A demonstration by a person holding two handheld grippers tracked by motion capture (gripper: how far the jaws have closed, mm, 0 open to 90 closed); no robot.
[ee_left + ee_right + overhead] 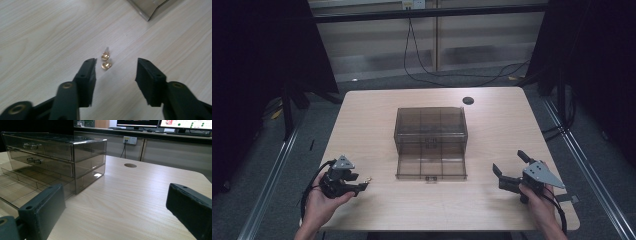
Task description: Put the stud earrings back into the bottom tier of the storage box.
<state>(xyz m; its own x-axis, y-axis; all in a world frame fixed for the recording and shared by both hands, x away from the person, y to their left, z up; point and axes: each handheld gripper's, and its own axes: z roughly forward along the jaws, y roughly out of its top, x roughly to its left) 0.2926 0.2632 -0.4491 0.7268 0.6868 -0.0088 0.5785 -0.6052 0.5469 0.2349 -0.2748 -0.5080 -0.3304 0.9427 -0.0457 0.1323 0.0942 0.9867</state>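
Dim overhead view, soft blur up close

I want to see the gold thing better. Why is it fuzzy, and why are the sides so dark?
Left gripper view: the gold bits look slightly blurred, close to the lens. High view: light falls on the table; its surroundings are in shadow.

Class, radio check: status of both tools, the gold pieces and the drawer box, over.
Left tool open, gold pieces ahead of tips. Right tool open, holding nothing. Drawer box: bottom drawer pulled out. Table between unobstructed.
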